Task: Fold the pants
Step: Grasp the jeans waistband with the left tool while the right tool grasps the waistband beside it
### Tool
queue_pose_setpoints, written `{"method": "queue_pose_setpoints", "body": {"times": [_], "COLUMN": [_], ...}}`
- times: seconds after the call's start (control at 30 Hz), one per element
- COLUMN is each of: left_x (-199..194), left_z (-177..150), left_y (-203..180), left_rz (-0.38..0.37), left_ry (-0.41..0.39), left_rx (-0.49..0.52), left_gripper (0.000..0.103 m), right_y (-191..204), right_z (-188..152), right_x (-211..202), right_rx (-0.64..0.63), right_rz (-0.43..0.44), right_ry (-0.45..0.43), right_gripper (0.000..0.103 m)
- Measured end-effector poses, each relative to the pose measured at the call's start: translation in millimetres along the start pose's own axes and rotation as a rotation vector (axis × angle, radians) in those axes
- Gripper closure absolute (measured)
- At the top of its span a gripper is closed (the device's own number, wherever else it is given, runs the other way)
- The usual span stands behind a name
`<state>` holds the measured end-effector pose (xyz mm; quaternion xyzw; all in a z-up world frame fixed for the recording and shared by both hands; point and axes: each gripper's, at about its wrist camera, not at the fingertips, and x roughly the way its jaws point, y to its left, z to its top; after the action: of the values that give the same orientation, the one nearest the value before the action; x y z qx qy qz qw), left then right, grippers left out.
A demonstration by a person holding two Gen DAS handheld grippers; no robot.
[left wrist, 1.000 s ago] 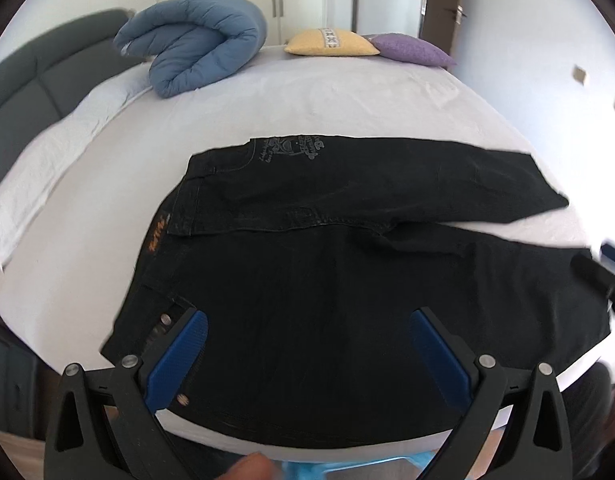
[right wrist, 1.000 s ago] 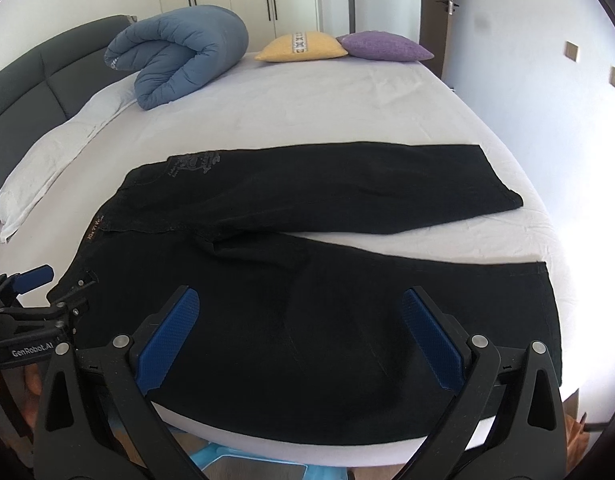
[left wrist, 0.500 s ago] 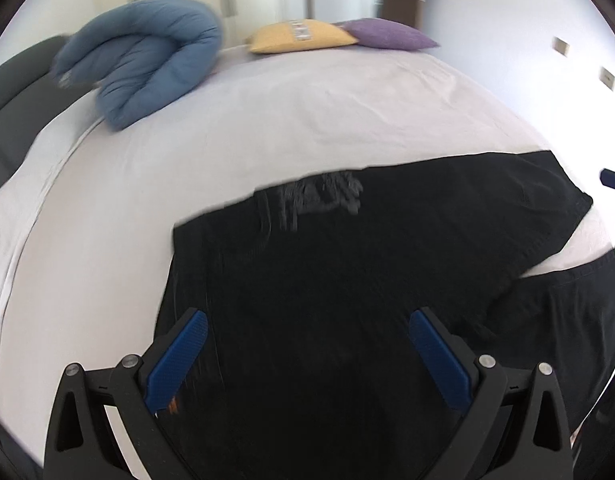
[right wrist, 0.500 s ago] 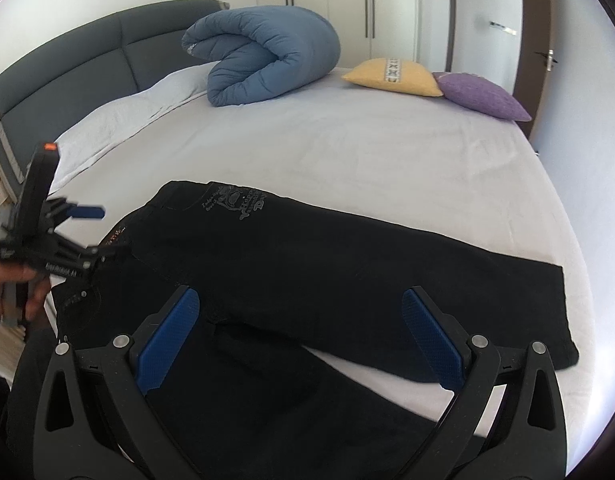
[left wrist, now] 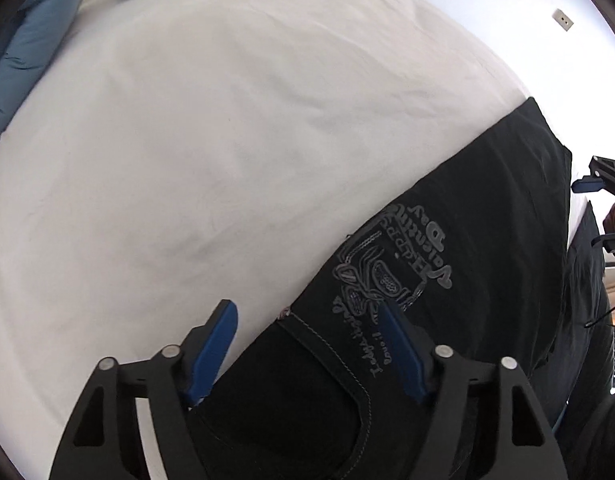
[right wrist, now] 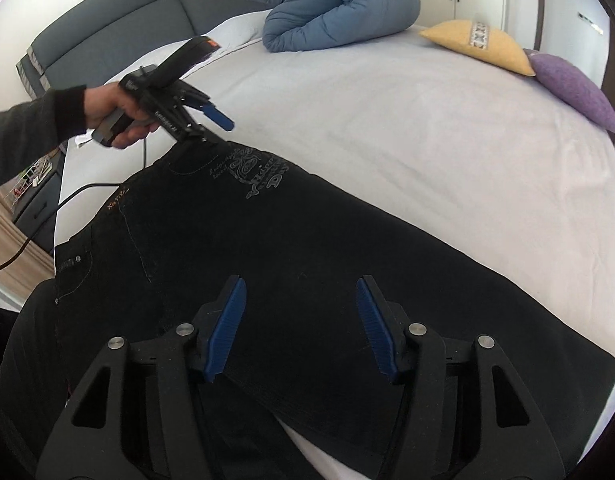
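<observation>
The bed (right wrist: 407, 128) is carrying the black pants (right wrist: 267, 264), which are lying flat across its near side, waistband toward the left gripper (left wrist: 307, 344) and legs running off toward the right gripper (right wrist: 301, 320). Both grippers' jaws have just been closing partway and are standing unclenched. The left is straddling the far waistband corner with cloth between the fingers, pads not yet pressing. The right is hovering over the far leg, though whether its pads are touching fabric is hard to judge, black on black. Risk: if the left jaws are closing on only the top layer at the corner, the waistband could be peeling apart when lifted. A right pinch taken mid-leg rather than on the edge could be dragging a crease, leaving the legs misaligned. The right wrist view is showing the person's hand (right wrist: 115, 114) on the left tool, the blue duvet (right wrist: 335, 4) and two pillows. The left wrist view alone is showing the printed emblem (left wrist: 391, 264) close up and the pocket stitching.
</observation>
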<state>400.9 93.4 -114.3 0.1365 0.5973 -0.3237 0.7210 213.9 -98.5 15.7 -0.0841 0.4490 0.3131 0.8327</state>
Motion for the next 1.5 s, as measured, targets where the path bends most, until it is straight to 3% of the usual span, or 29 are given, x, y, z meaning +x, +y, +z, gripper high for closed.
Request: {"method": "queue_pose_setpoints", "body": {"times": [0.07,0.13,0.23,0.33,0.4,0.5,0.57,0.7,0.93,1.33,1.37,1.4,1.5], "left_x": [13.6,13.6,7.9,7.9,8.1,11.1,5.7,-18.0,-47.6,-57.0,-57.2,-56.9,-58.0], "left_z": [-2.2,-4.3,-4.9,-7.0,-6.9,-6.3,-12.6,-30.4,-66.0,-90.4,-91.7,-92.5,-88.5], "left_y": [1.9,2.7,16.8,24.6,21.9,12.0,1.1,-21.4,-76.2,-95.1,-96.1,-96.7,-96.2], "left_rz": [-0.01,-0.019,-0.053,-0.071,-0.055,-0.02,0.041,0.159,0.266,0.266,0.266,0.265,0.263], "left_ry": [0.062,0.059,0.053,0.055,0.06,0.047,0.023,-0.072,-0.21,-0.258,-0.259,-0.26,-0.26], "left_rx": [0.015,0.032,-0.002,-0.014,0.001,0.023,0.062,0.137,0.225,0.238,0.242,0.246,0.255], "left_gripper": [0.044,0.045,0.058,0.064,0.08,0.093,0.094,0.095,0.095,0.095,0.095,0.095,0.095], "right_y": [1.3,-2.5,4.5,9.7,14.1,17.6,20.2,24.8,37.5,55.6,56.3,58.1,60.8], "right_z": [-1.5,1.9,8.1,20.2,27.5,35.5,42.5,60.9,94.1,116.6,117.7,119.2,123.3], "right_x": [4.5,11.9,21.0,34.8,38.8,41.6,44.8,55.1,79.9,117.1,118.7,120.7,127.9], "right_rx": [-0.009,-0.012,-0.04,-0.067,-0.078,-0.093,-0.115,-0.169,-0.262,-0.373,-0.377,-0.384,-0.409], "right_rz": [0.005,0.016,0.033,0.039,0.044,0.043,0.044,0.036,0.021,0.012,0.013,0.019,0.012], "right_ry": [0.002,0.011,0.012,0.018,0.018,0.022,0.029,0.052,0.09,0.21,0.214,0.221,0.238], "right_gripper": [0.047,0.047,0.047,0.047,0.047,0.047,0.047,0.058,0.061,0.061,0.063,0.073,0.079]}}
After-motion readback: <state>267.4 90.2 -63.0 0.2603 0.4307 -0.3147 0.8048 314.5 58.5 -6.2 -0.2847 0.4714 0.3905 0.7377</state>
